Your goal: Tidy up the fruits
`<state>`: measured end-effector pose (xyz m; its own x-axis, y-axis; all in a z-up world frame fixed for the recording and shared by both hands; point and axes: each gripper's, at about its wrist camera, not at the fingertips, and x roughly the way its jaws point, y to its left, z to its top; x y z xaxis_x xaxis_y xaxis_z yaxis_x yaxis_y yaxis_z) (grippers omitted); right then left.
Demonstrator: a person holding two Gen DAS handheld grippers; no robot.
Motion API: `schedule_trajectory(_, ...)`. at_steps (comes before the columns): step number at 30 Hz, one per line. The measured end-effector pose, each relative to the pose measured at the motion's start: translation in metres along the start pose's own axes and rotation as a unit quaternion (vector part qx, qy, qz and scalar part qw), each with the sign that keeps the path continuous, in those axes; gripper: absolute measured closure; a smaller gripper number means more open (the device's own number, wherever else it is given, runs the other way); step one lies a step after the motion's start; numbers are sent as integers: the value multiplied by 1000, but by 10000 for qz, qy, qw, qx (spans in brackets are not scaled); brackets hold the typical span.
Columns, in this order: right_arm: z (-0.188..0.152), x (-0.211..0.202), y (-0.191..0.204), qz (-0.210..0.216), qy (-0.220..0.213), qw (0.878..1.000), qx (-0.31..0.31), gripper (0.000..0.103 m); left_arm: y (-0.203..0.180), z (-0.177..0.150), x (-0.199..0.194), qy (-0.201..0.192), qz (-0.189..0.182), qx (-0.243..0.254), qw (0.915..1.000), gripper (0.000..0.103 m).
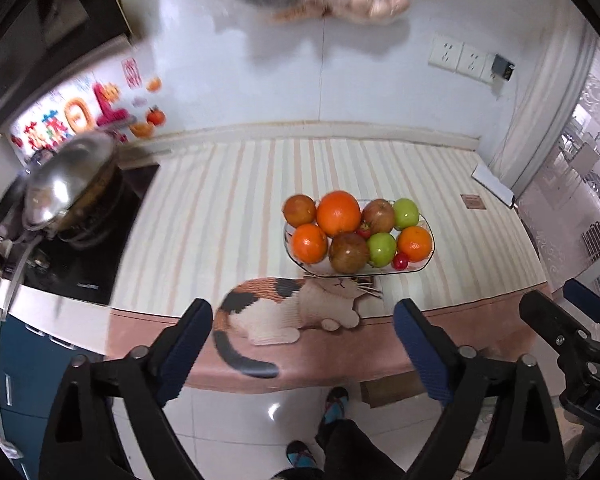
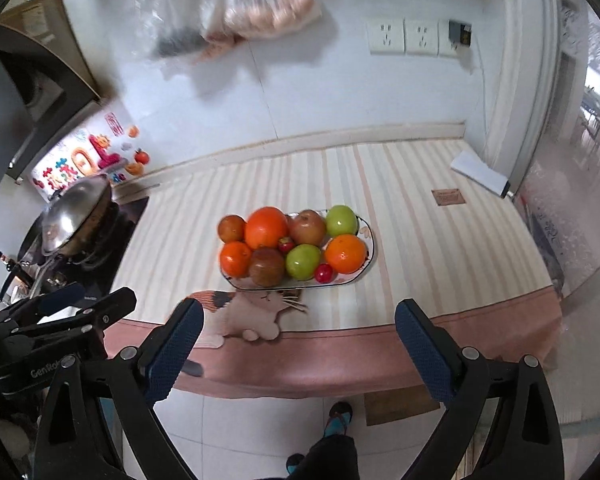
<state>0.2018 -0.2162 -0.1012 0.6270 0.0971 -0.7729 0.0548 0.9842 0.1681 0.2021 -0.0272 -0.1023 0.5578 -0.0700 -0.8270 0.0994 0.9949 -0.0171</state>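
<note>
1. The white oblong dish with a dark rim point(image 2: 367, 236) stands on the striped cream and pink cloth-covered surface point(image 2: 440, 248), toward its middle, just behind the printed calico cat motif point(image 1: 284, 312).
2. Contents of the dish: a large orange point(image 2: 266, 227), two smaller oranges point(image 2: 345, 253), two green apples point(image 2: 341, 221), a reddish apple point(image 2: 307, 227), two brownish-red round fruits point(image 2: 266, 267), and two small red fruits point(image 2: 323, 273). All lie packed together, touching, within or on the dish.
3. No fruit shows loose on the surface in either view. Judgement: the gathering appears complete or nearly so; nothing visibly remains to collect.
4. The left gripper point(image 1: 303, 334) has its jaws spread wide, nothing between them. It hangs over the near edge of the surface, well apart from the dish.
5. The right gripper point(image 2: 299, 336) likewise has its jaws wide and empty, clear of the dish.
6. Surroundings: a steel wok point(image 1: 70, 178) on a black hob at the left; plastic bags point(image 2: 256, 4) hanging on the wall above; wall sockets point(image 2: 404, 36) at the right.
</note>
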Motion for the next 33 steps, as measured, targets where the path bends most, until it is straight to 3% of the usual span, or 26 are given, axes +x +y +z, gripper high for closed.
schedule_trajectory(6, -29, -63, 16, -66, -270, 9996, 40, 3, 5, -28, -61, -374, -70, 91, 9992, 9)
schedule_trajectory(21, -76, -176, 16, -118, -774, 9969, -110, 3, -3, -78, -138, -760, -104, -23, 9970, 9)
schedule_trajectory(27, -80, -196, 14, -47, -809, 9965, -215, 3, -4, -85, -157, -927, -32, -100, 9956, 9)
schedule_trajectory(33, -74, -192, 12, 23, -774, 9966, -273, 3, -1, -80, -155, -948, 145, -225, 9951, 9)
